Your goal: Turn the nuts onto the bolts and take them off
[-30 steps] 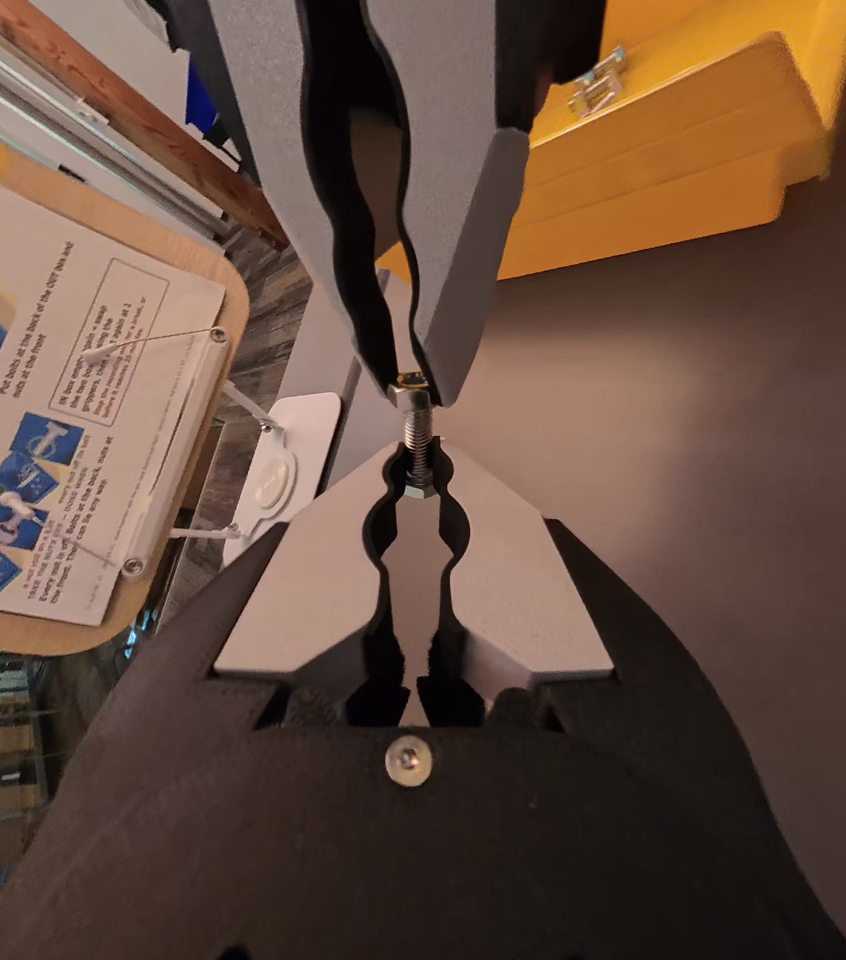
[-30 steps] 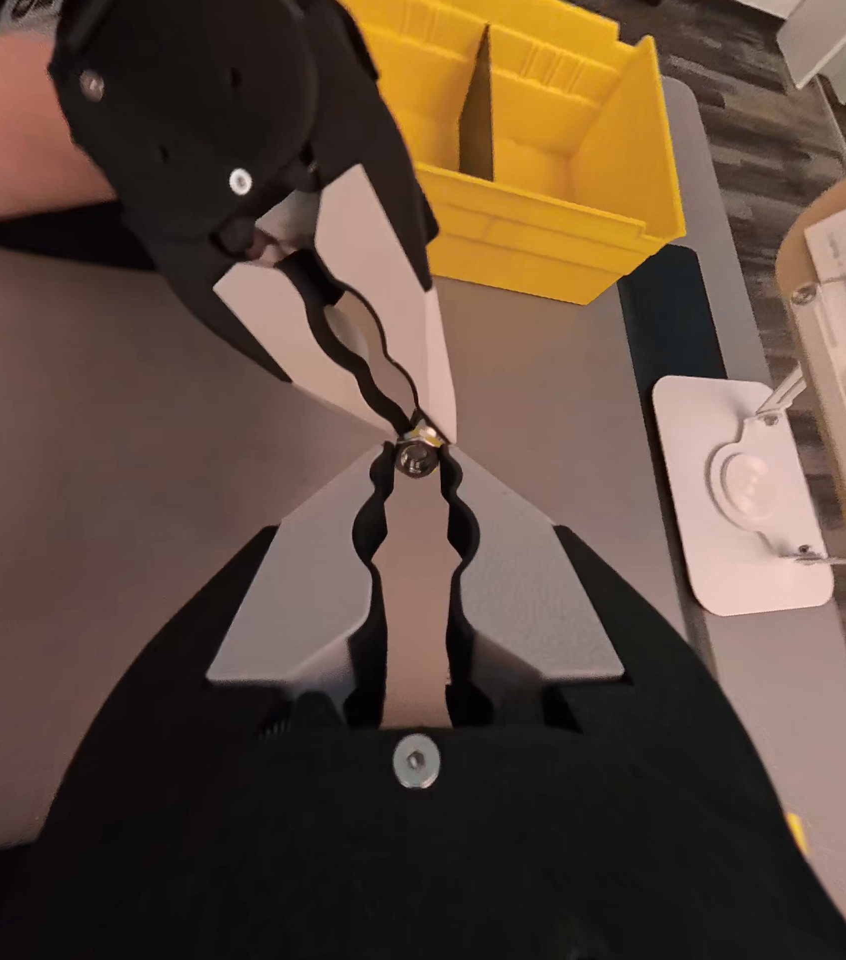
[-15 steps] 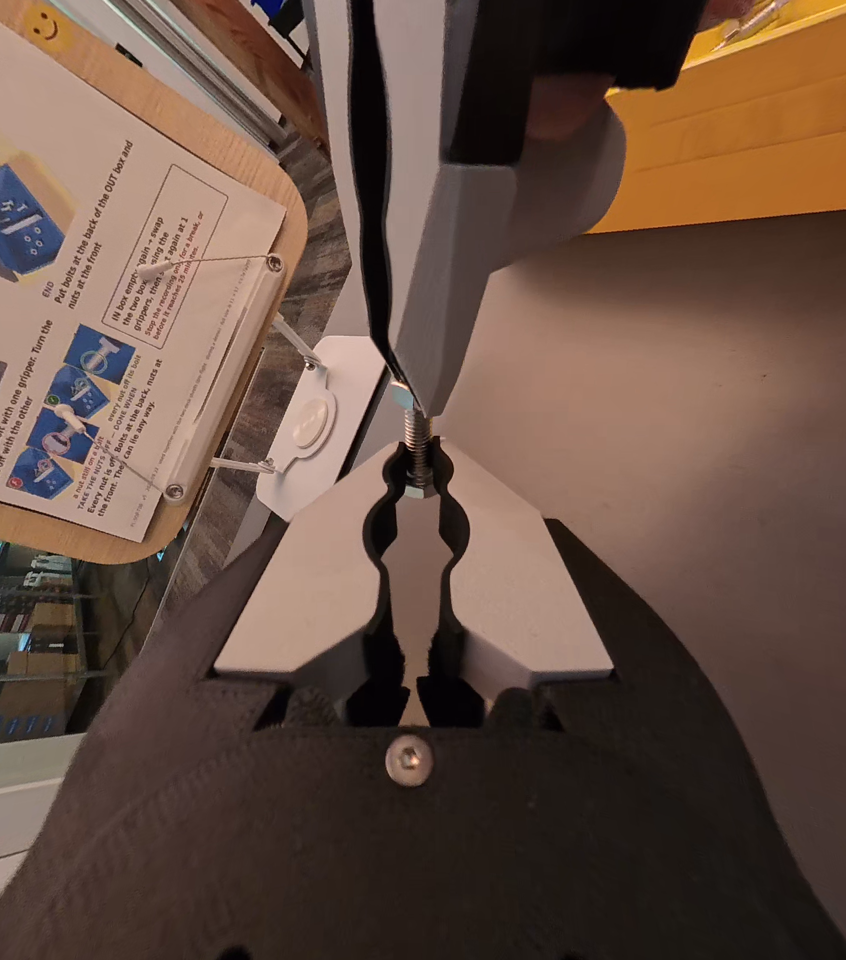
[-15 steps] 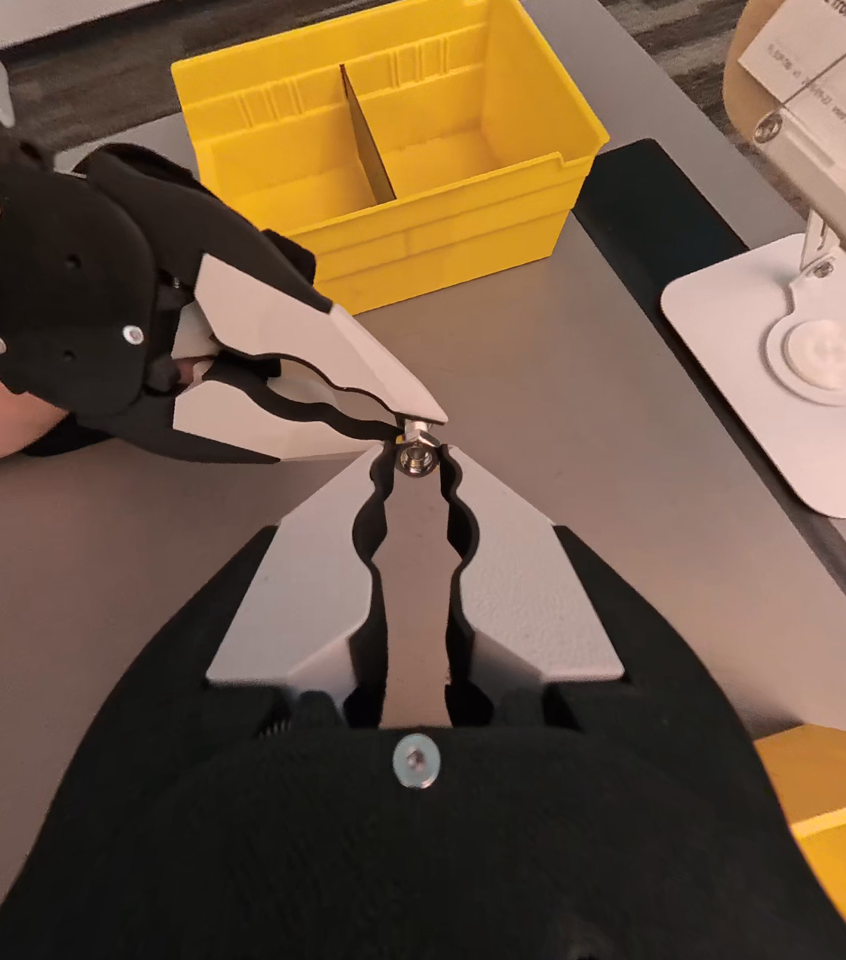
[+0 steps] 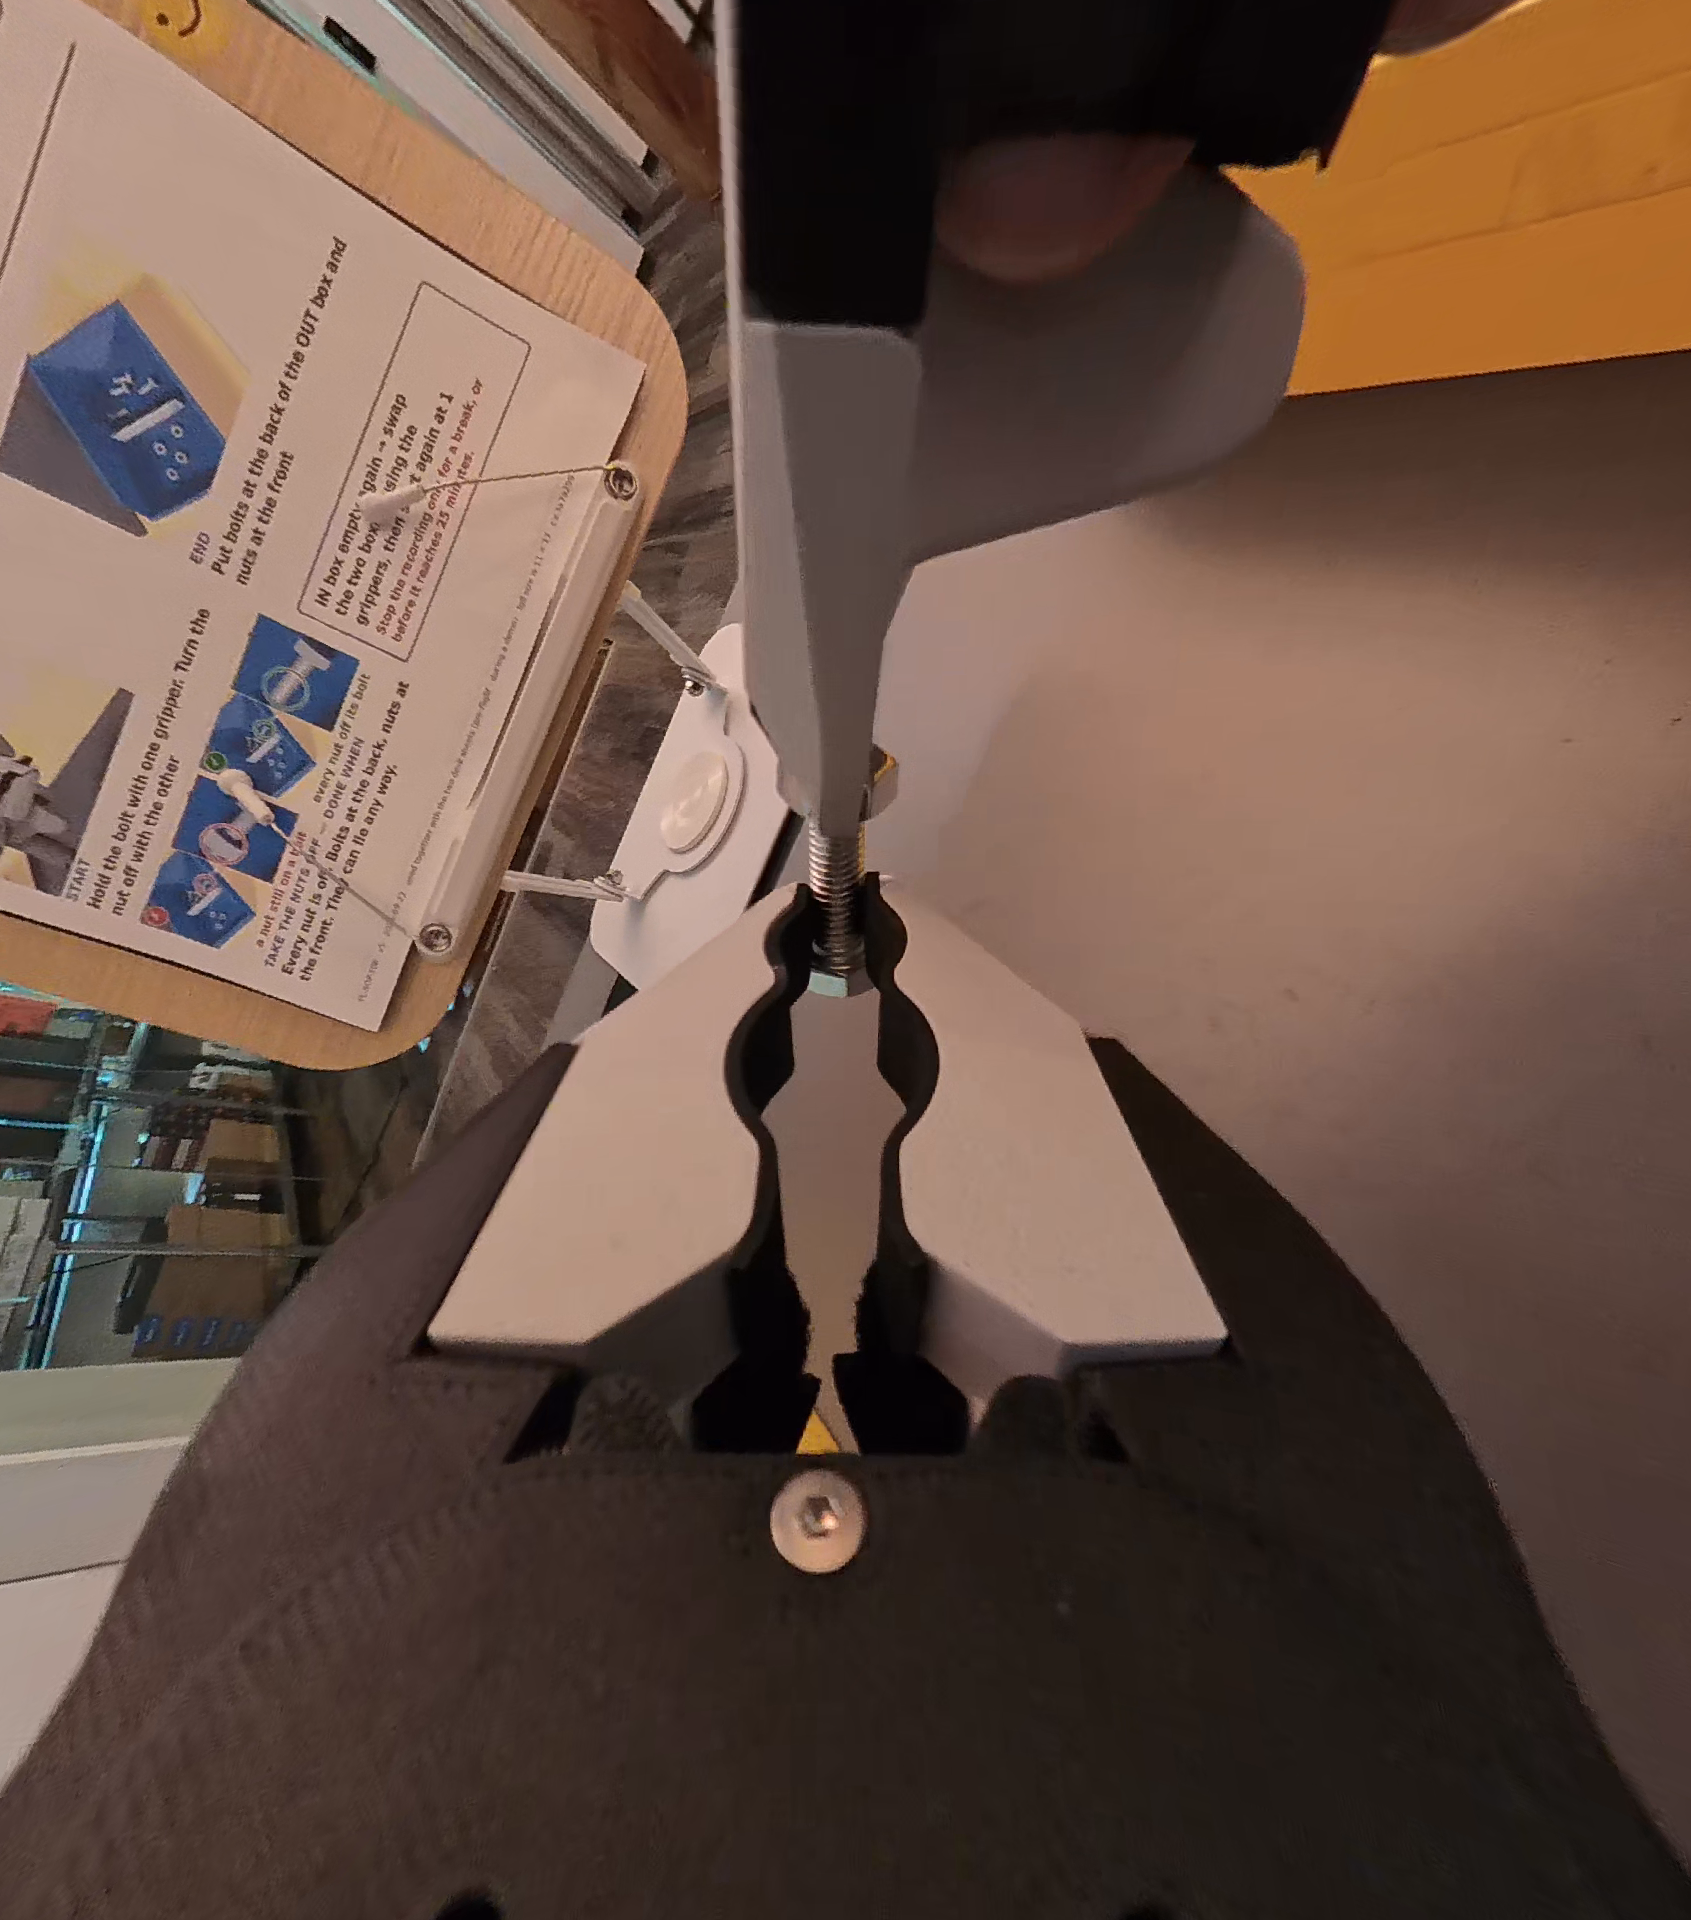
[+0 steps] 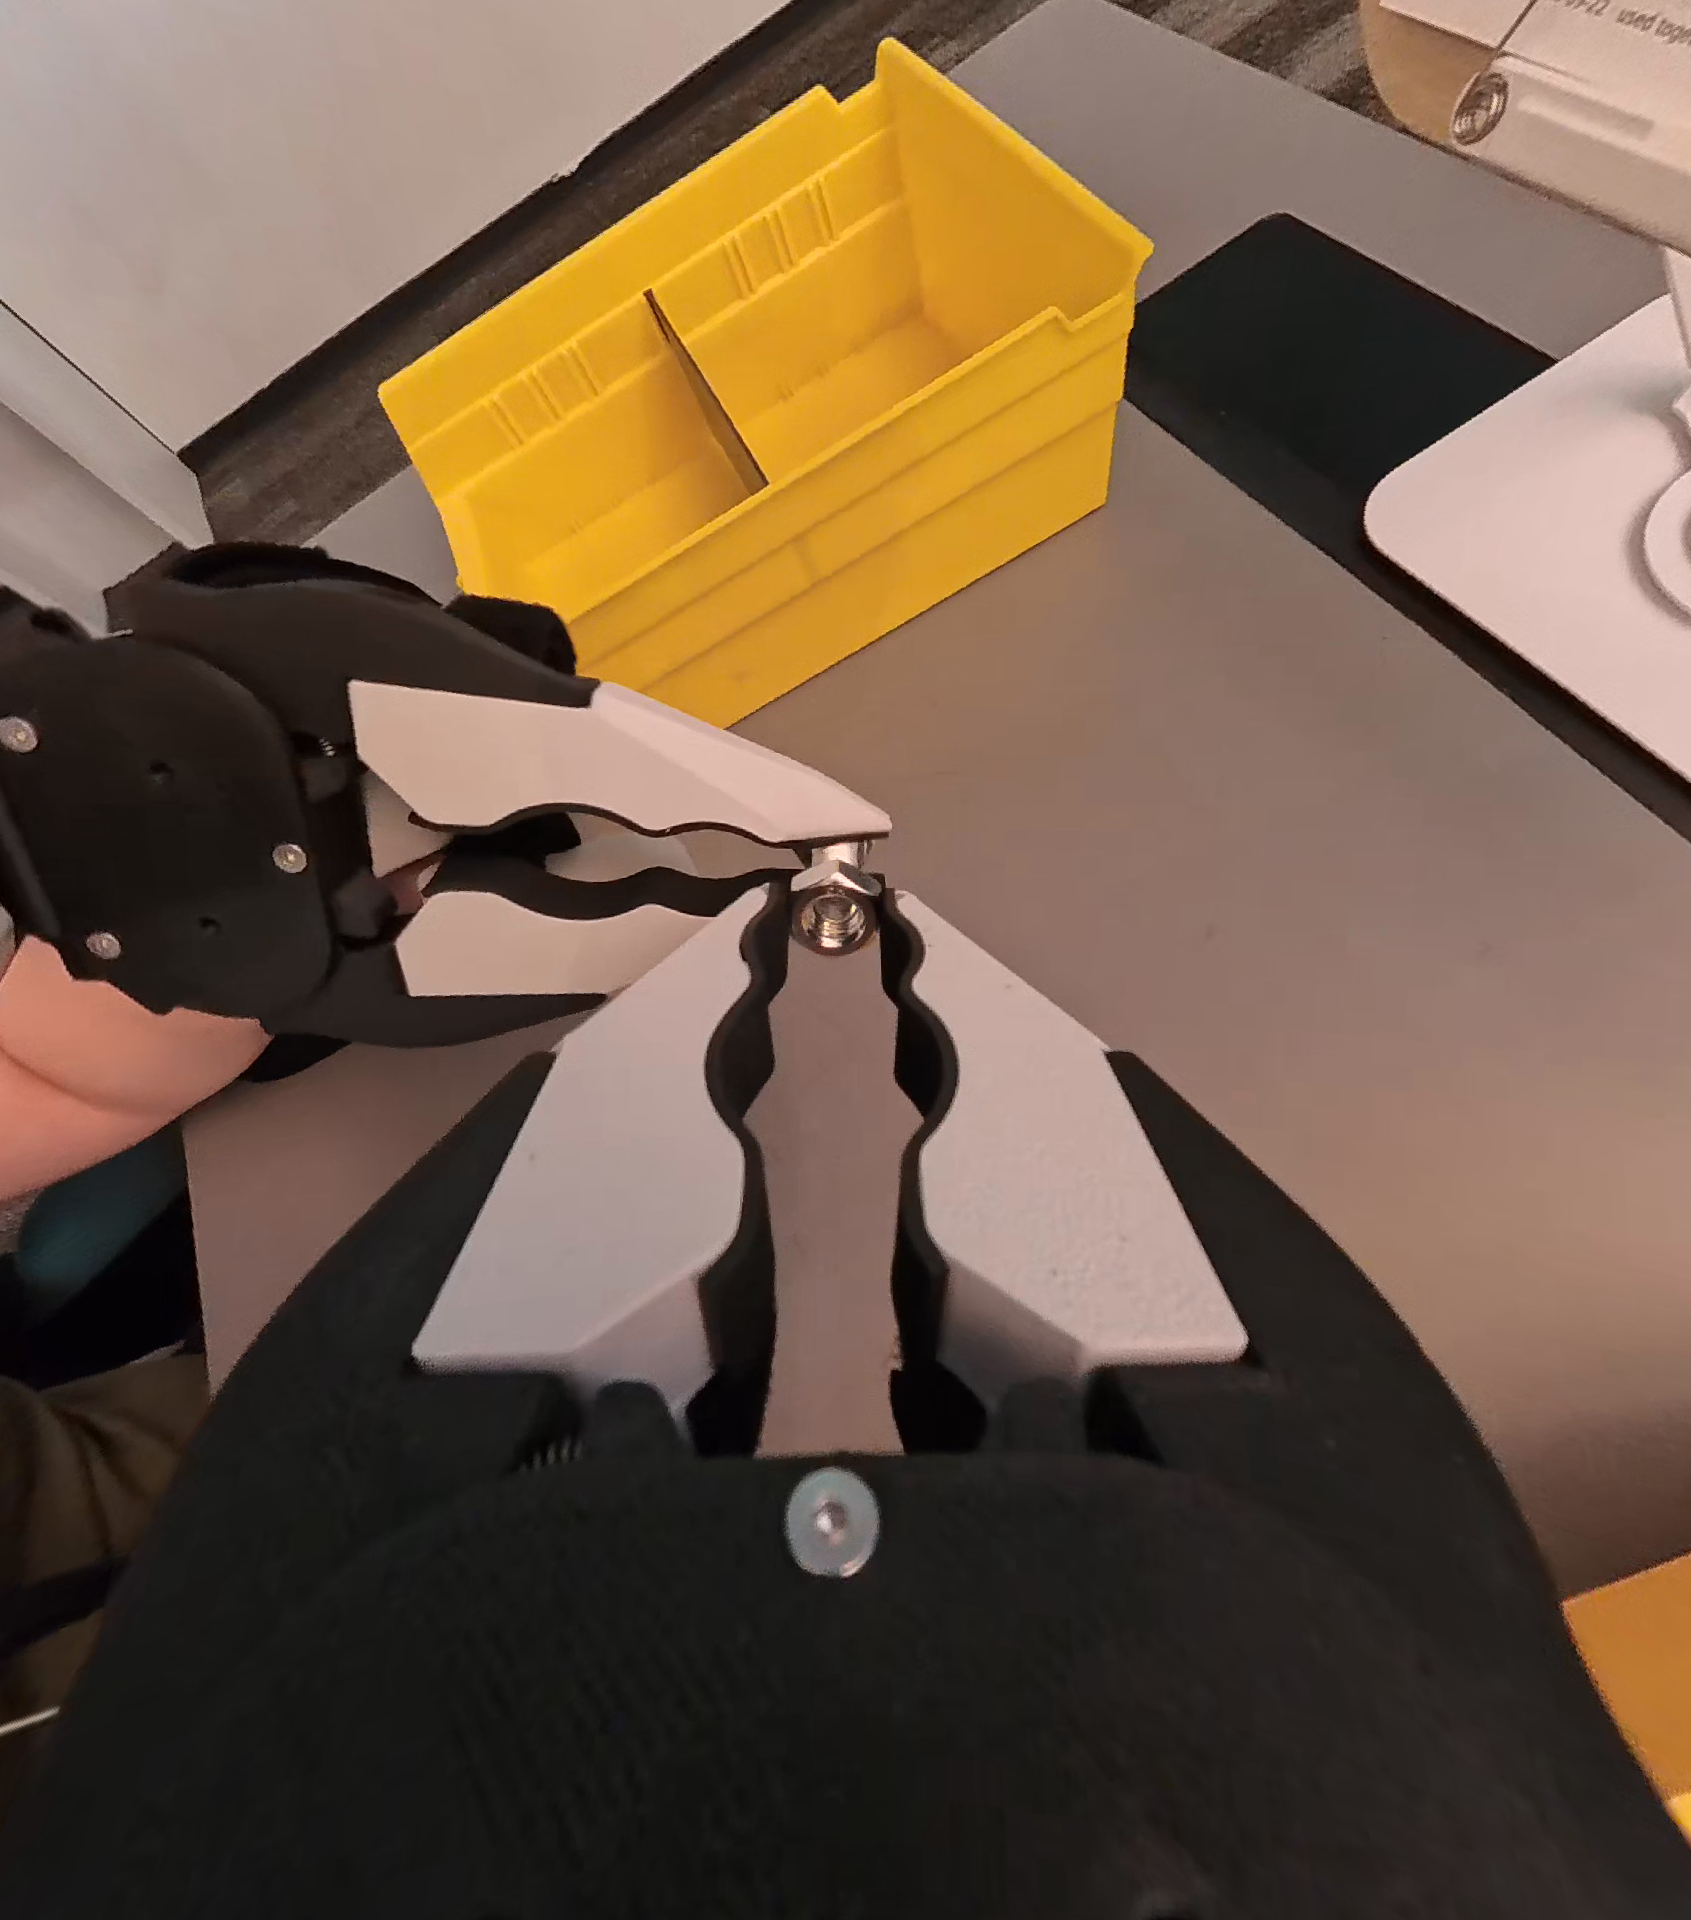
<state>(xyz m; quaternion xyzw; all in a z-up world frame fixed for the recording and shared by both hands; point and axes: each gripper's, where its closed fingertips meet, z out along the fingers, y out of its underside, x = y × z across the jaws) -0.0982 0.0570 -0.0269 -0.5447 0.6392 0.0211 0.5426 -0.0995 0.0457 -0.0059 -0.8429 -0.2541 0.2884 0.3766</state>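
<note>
Between the tips of the left gripper [image 5: 836,940] sits the hex head of the bolt [image 5: 833,896], clamped, with the jaws almost closed. Its thread points away to the nut [image 6: 828,925], which the right gripper [image 6: 828,906], also nearly closed, pinches only at its tips. I judge the nut is near the last threads. If it comes free under so shallow a grip, it may slip, drop on the grey table [image 6: 1288,935] and roll. The yellow bin [image 6: 820,540] stands farther away.

A grey counter [image 6: 1288,935] carries a yellow divided bin [image 6: 789,436], a black mat [image 6: 1319,343] and a white stand base [image 6: 1547,582].
</note>
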